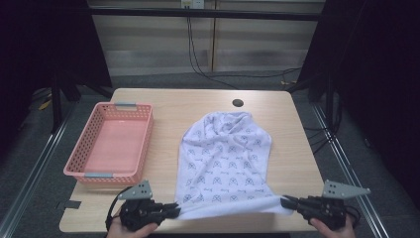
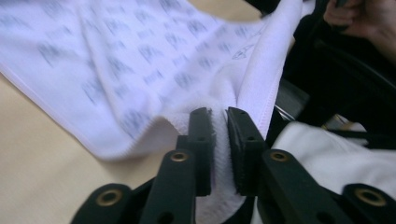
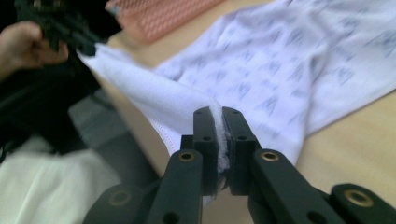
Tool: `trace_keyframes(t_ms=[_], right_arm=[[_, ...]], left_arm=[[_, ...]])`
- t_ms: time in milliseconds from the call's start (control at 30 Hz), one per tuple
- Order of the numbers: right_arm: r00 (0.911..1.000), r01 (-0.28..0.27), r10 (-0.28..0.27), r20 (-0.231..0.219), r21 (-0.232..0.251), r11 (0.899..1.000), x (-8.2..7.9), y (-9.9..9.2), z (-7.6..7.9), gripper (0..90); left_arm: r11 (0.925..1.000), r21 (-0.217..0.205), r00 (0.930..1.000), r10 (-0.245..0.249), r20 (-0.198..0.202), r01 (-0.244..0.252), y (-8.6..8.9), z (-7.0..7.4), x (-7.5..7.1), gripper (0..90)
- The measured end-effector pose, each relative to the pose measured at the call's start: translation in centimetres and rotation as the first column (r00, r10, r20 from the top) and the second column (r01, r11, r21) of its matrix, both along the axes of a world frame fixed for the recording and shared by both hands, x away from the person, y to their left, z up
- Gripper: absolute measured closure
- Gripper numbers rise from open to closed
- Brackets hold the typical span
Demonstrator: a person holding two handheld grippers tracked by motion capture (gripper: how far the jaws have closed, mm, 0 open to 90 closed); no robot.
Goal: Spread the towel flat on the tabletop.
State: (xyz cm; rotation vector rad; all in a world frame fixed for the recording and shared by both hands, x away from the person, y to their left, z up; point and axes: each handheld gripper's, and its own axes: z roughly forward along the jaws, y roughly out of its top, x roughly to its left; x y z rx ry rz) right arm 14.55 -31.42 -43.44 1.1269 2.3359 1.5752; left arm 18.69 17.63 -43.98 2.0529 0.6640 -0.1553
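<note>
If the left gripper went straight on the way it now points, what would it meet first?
The left gripper points across the table's near edge toward the right gripper. It already has the white patterned cloth between its fingers, so it would push into that cloth first; beyond it, probably the right gripper.

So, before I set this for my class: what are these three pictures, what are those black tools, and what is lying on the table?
A person sits at a wooden table and holds a hand tool in each hand. Each tool ends in two black fingers that pinch like tongs. The wide picture comes from a camera above the table. The other two come from small cameras riding on the tools, looking along their fingers.

On the table lie a white cloth with a small printed pattern and, to its left, an empty pink basket.

The left gripper has one near corner of the cloth between its fingers, with a slight gap showing; the right gripper pinches the other corner tightly. The near edge is stretched between them.
</note>
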Motion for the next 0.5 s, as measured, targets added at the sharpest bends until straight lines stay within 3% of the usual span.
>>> trace_keyframes(t_ms=[33,67,133,233,300,333,433,500], right_arm=[[0.9987,-0.037,0.036,-0.036,-0.004,0.999,-1.1,-0.1,-0.3,67.4],[0.9987,-0.037,0.036,-0.036,-0.004,0.999,-1.1,-0.1,-0.3,67.4],[0.9984,-0.026,0.024,-0.051,-0.053,0.998,-1.6,-0.2,-1.0,58.6],[0.9991,0.0,-0.002,-0.042,-0.047,0.999,-1.1,-0.4,-1.3,57.3],[0.9992,0.029,-0.031,-0.025,-0.046,0.999,0.0,-0.5,-1.5,57.6],[0.9989,0.042,-0.043,-0.016,-0.051,0.998,0.6,-0.5,-1.6,57.6],[0.9961,0.088,-0.088,0.006,-0.121,0.989,3.7,-0.2,-1.8,65.4],[0.9941,0.108,-0.109,0.004,-0.157,0.982,5.8,0.1,-2.2,67.4]], left_arm=[[0.9998,0.019,0.9999,-0.007,0.009,0.007,0.1,0.0,-0.4,67.4],[0.9997,0.024,0.9999,0.001,0.012,-0.001,0.2,0.0,-0.5,67.4],[0.9999,0.008,0.9999,0.013,0.006,-0.013,0.5,-0.1,0.0,55.8],[0.9992,0.007,0.9992,0.04,0.003,-0.04,0.5,-0.3,1.2,55.9],[0.9983,0.013,0.9983,0.058,0.006,-0.058,0.1,-0.7,2.7,58.5],[0.9972,0.027,0.9976,0.069,0.011,-0.069,-0.6,-1.0,4.2,60.0],[0.9956,0.056,0.9968,0.074,0.031,-0.075,-1.9,-1.9,7.0,68.6],[0.9952,0.069,0.9975,0.068,0.017,-0.07,-2.8,-2.7,8.9,71.5]])
